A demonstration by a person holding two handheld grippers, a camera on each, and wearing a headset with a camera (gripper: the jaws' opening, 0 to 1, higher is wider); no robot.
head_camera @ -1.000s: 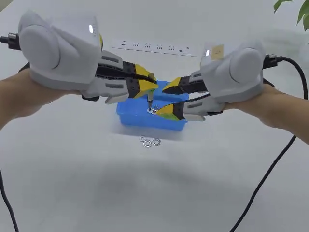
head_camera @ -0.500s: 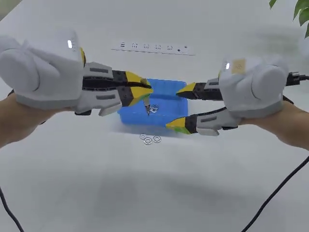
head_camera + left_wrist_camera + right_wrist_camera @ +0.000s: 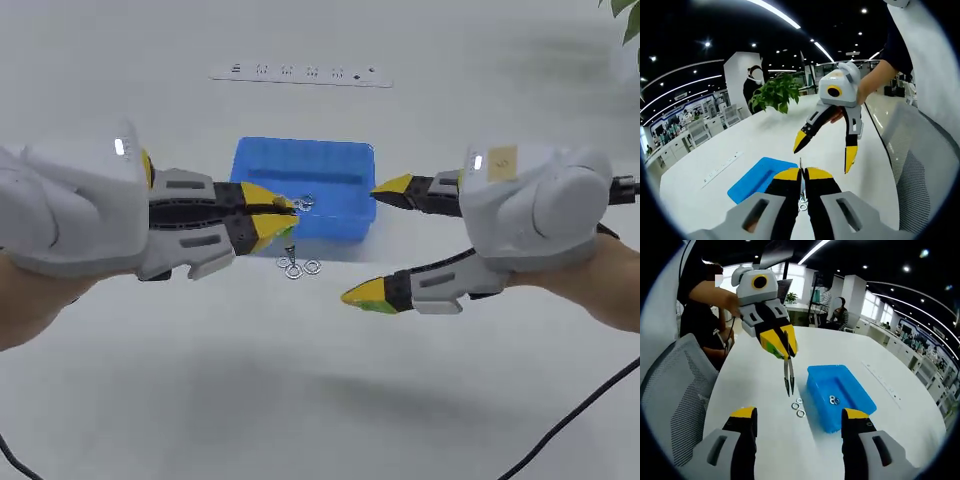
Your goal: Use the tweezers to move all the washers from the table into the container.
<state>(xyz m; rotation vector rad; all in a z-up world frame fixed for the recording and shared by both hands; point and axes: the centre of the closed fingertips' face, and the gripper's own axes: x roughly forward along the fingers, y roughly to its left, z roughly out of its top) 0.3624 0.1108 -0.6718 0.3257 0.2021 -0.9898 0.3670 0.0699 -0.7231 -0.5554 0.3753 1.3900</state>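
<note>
The only label is a yellowish sticker (image 3: 503, 160) on the right gripper (image 3: 378, 240) and its mark is too small to read; the power strip (image 3: 300, 75) at the far side of the table (image 3: 300, 390) shows no legible print.

The left gripper (image 3: 283, 212) has its jaws pressed narrow on the upper end of the tweezers (image 3: 289, 240). Their long axis is close to upright, with the tips pointing down at the table. The tips hang just above three washers (image 3: 298, 267) that lie bunched on the table beside the near wall of the blue container (image 3: 300, 150). I cannot tell whether the tips touch them. More washers (image 3: 303, 203) sit inside the container, near its middle.

The right gripper is spread wide and holds nothing, facing the left one across the washers.
</note>
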